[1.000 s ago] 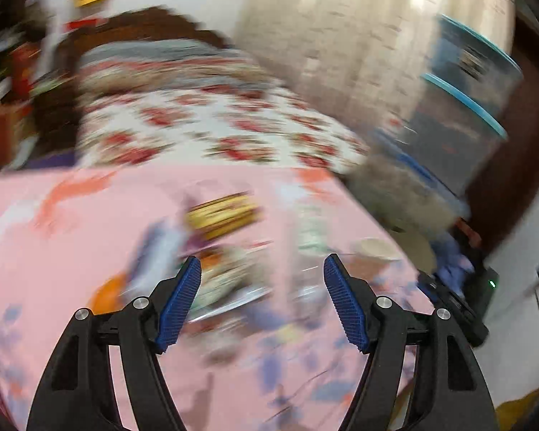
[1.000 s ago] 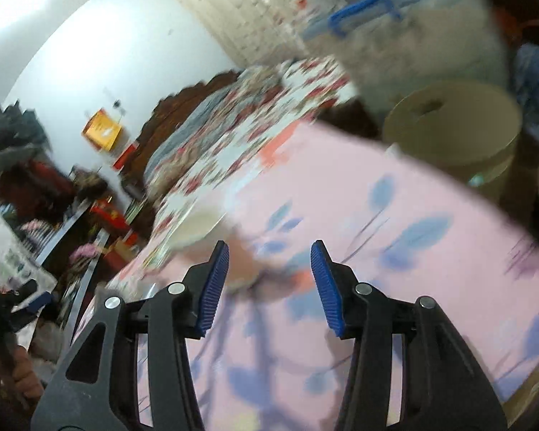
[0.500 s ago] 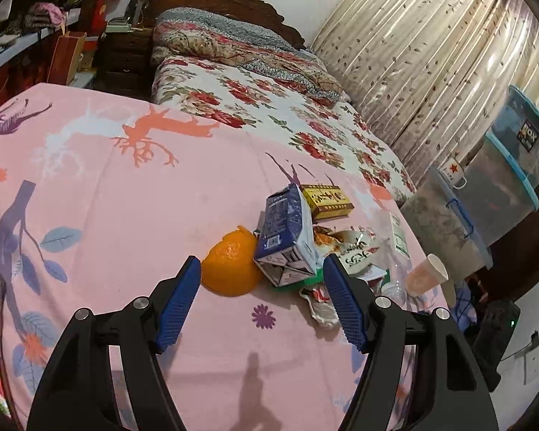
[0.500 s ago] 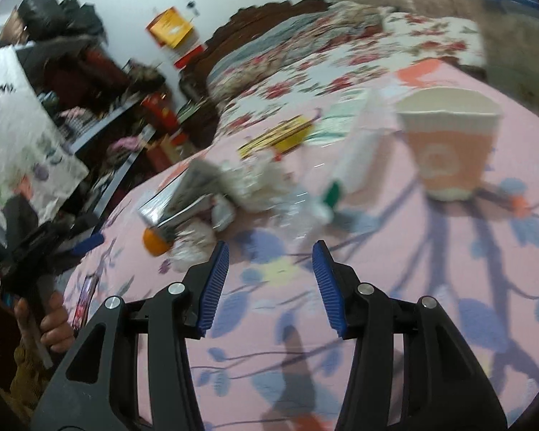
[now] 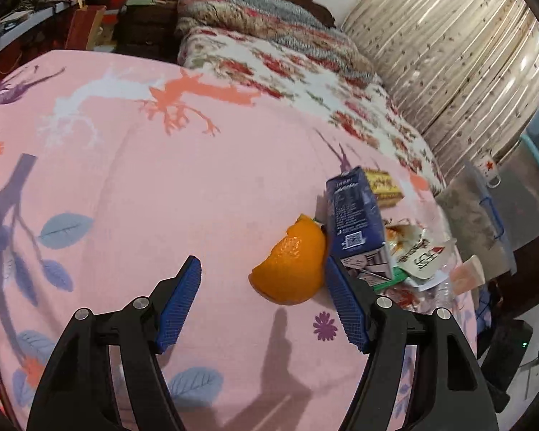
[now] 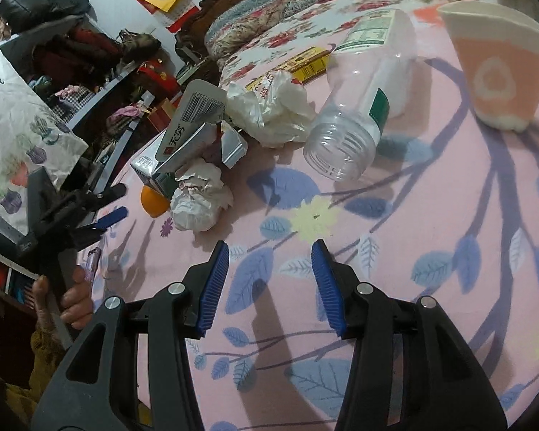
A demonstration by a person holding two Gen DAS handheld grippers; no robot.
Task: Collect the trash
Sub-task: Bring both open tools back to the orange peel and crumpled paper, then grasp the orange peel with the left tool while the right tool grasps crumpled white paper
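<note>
Left gripper (image 5: 262, 301): jaws spread, nothing gripped; the orange peel (image 5: 291, 269) lies just ahead, touching the blue carton (image 5: 355, 222).
Right gripper (image 6: 271, 283): half parted, empty; crumpled paper (image 6: 199, 203) lies ahead.
Advice: centre the peel between the pads before closing.
Bottle (image 6: 359, 107): on its side, uncapped, looks empty.
Paper cup (image 6: 499, 61): upright, contents hidden.

The right tongs (image 6: 270, 280) hang over the pink leaf-patterned surface (image 6: 431, 222), jaws apart with nothing between them. Ahead lies a clear plastic bottle (image 6: 355, 122) on its side, mouth toward the camera. A pink paper cup (image 6: 499, 68) stands near the surface's far right edge. Left of the bottle sit crumpled white wrappers (image 6: 269, 111), a paper wad (image 6: 199, 203), a carton (image 6: 158, 172) and orange peel (image 6: 154, 203). At the left edge a hand (image 6: 73, 301) holds the left tongs (image 6: 100, 221).
</note>
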